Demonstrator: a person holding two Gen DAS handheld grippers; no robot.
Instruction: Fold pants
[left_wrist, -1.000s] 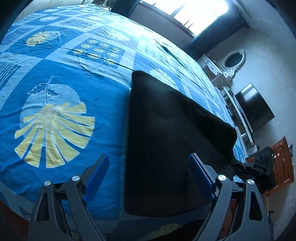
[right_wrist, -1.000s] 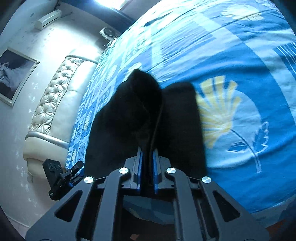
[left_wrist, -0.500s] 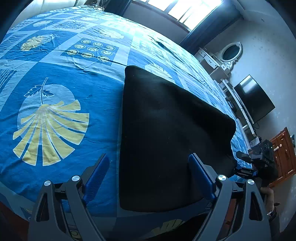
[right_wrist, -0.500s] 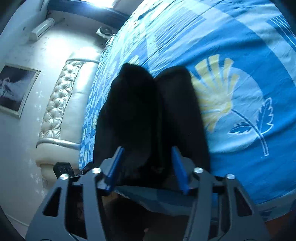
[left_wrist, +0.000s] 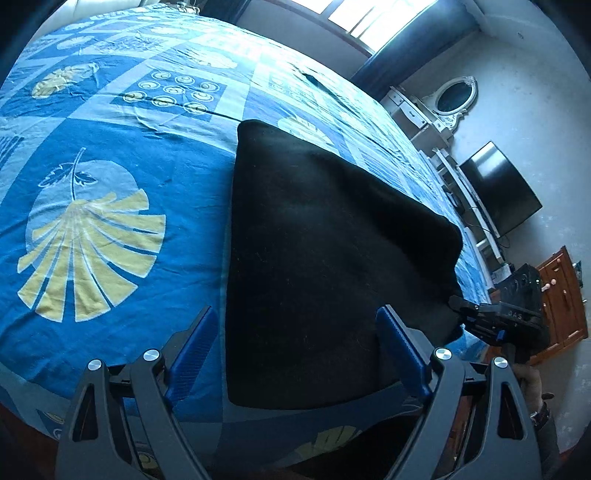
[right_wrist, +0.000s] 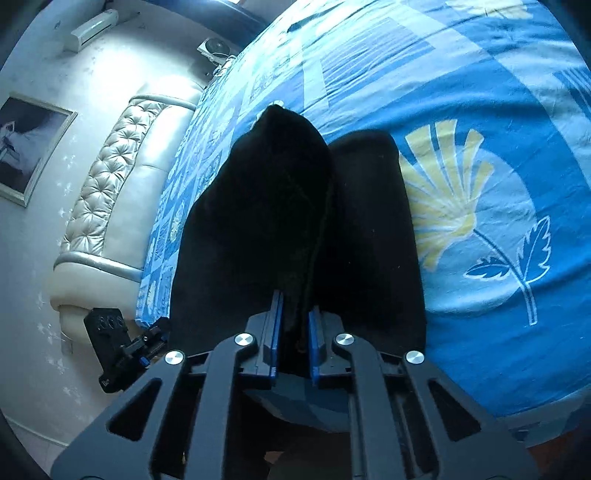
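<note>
Black pants (left_wrist: 317, 251) lie folded on the blue patterned bedspread (left_wrist: 110, 155), reaching to the bed's near edge. My left gripper (left_wrist: 295, 354) is open and empty, its blue pads straddling the near end of the pants from above. My right gripper (right_wrist: 293, 332) is shut on a raised fold of the pants (right_wrist: 273, 206) at their near edge. It also shows in the left wrist view (left_wrist: 495, 321), clamped on the pants' right corner. The left gripper shows at the lower left of the right wrist view (right_wrist: 122, 350).
A padded white headboard (right_wrist: 110, 192) stands at the bed's left end. A dresser with an oval mirror (left_wrist: 454, 96), a dark TV (left_wrist: 498, 188) and a wooden cabinet (left_wrist: 565, 299) line the far wall. The bed's near edge (left_wrist: 258, 435) is just below the grippers.
My right gripper opened half a second ago and has now shut again on the pants' edge. The left gripper stays open and has shifted slightly over the pants.
</note>
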